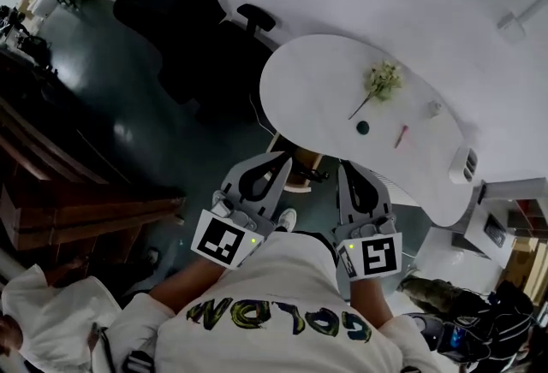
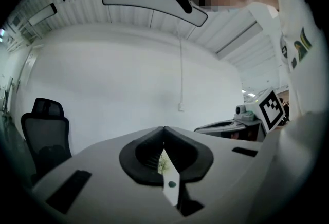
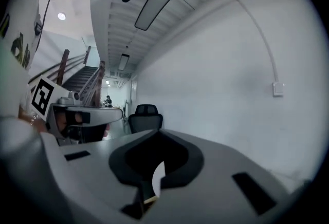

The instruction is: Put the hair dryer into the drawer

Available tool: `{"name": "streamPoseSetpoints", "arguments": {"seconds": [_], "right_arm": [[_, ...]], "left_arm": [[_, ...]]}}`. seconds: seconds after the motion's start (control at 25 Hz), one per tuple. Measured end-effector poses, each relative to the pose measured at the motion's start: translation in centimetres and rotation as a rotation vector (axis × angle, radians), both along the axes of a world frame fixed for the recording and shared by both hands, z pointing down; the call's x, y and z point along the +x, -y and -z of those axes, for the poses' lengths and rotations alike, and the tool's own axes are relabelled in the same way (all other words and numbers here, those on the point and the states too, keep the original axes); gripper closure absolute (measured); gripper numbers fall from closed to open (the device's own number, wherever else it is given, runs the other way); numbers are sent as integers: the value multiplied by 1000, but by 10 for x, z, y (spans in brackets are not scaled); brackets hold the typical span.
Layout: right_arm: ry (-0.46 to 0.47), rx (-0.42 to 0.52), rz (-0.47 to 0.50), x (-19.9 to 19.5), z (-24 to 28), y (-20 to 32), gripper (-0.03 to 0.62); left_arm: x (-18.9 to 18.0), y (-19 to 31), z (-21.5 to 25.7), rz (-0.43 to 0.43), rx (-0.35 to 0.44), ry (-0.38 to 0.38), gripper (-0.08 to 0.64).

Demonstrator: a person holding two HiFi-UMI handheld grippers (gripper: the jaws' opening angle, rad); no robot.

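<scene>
White worktop (image 1: 317,80) sits ahead of left gripper (image 1: 272,164) & right gripper (image 1: 353,170), both closed tight w/ nothing held; hair dryer, drawer unseen.

The head view looks steeply down past the person's chest (image 1: 282,294) onto the left gripper (image 1: 285,159) and right gripper (image 1: 347,168), the white table (image 1: 317,76) and black chair (image 1: 167,3) beyond; each gripper view looks level along its own jaws at the white wall (image 2: 128,79), sharing that chair

chair (image 1: 163,12) left of table (image 1: 312,93), sprig (image 1: 383,80) on table
</scene>
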State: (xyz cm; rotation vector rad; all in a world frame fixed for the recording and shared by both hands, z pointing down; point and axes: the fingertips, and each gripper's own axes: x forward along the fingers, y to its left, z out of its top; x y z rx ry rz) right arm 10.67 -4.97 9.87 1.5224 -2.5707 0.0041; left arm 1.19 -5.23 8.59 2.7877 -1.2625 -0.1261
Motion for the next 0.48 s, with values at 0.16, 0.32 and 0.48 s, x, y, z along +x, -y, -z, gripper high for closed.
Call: {"name": "streamPoseSetpoints", "arguments": {"seconds": [0.16, 0.32, 0.48], "right_arm": [[5, 27, 3, 5, 12, -11, 580], [2, 28, 5, 10, 14, -14, 580], [8, 31, 8, 14, 17, -14, 580]], "left_arm": [[6, -14, 9, 2, 19, 4, 548], [11, -16, 12, 14, 29, 2, 548], [14, -17, 13, 22, 30, 0, 548]]}}
